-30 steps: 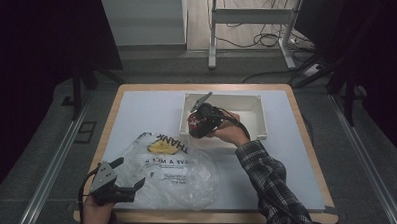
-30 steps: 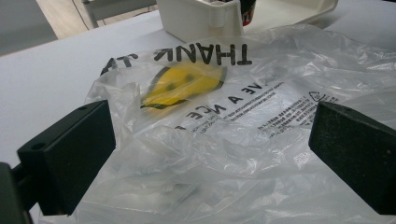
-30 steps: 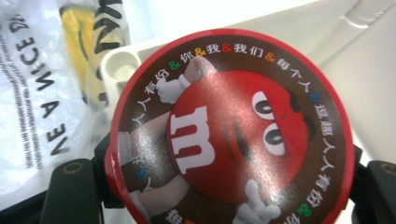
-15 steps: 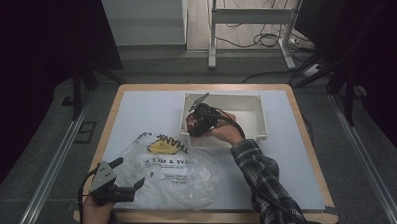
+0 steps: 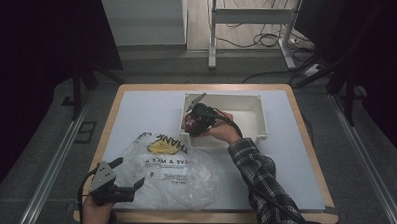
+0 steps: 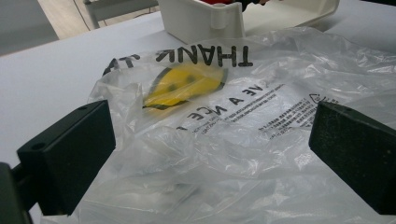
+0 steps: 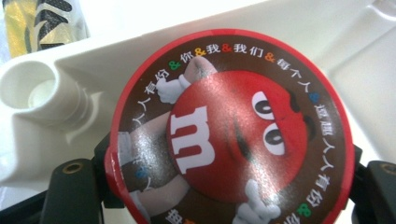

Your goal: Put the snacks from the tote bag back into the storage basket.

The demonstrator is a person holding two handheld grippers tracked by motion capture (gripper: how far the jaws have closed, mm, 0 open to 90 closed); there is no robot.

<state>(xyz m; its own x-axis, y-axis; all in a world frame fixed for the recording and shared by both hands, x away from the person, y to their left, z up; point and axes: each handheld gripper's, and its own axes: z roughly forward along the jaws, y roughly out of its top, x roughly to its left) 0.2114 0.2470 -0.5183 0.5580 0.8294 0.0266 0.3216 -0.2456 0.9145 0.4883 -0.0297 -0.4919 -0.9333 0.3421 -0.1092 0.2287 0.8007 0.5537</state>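
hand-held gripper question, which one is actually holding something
The right hand-held gripper, over the white bin, is shut on a red candy tub. The left is open.

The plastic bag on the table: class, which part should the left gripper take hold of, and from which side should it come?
Grip the plastic bag at its raised, crumpled near-left edge, coming in low from the person's side. The left gripper already faces it with jaws open, and the loose folds there offer something to pinch; the flat printed middle does not.

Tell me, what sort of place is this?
Probably a lab or recording room, not a home: a lone work table with aluminium rails beside it, cables across the bare floor, and dark surroundings. A person holds camera-fitted grippers.
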